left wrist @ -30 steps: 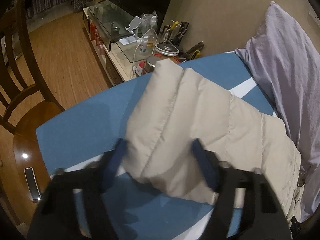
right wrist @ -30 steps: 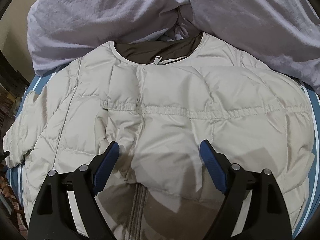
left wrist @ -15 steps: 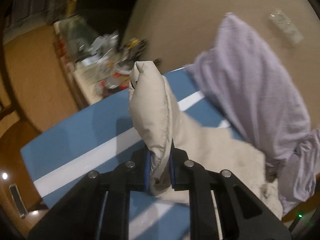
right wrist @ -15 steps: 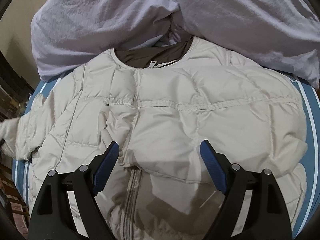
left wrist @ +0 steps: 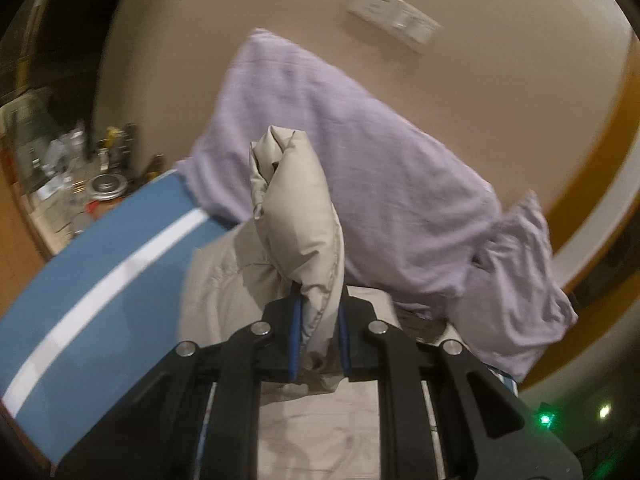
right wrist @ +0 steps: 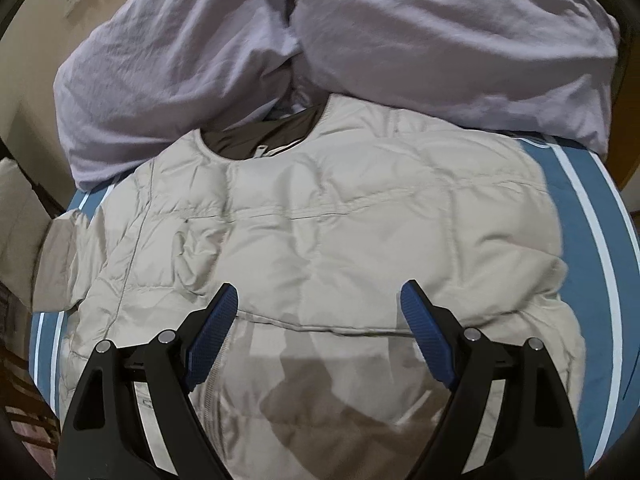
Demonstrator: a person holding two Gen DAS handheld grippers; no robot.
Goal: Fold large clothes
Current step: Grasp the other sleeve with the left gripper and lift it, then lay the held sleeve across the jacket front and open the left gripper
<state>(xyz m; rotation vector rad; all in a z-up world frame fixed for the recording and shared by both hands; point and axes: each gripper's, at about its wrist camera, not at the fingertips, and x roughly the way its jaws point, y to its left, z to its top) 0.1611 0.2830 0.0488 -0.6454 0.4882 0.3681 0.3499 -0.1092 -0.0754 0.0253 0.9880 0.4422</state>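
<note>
The puffy beige jacket lies flat, front up, on the blue striped bed cover. Its collar points to the far side & touches the purple pillows. Bare blue cover shows at the right edge w/ room to move; a thin strip shows at the left edge too. The far side is blocked by the pillows.

Right gripper hangs over the jacket's near middle, fingers wide apart, nothing between them. Can't tell if they touch the cloth.

Left gripper has its blue pads pressed tight on the jacket sleeve. The sleeve sticks up past the pads, lifted off the bed, in front of the pillows. Left of it is open blue cover; farther left a messy side table, blurry.
</note>
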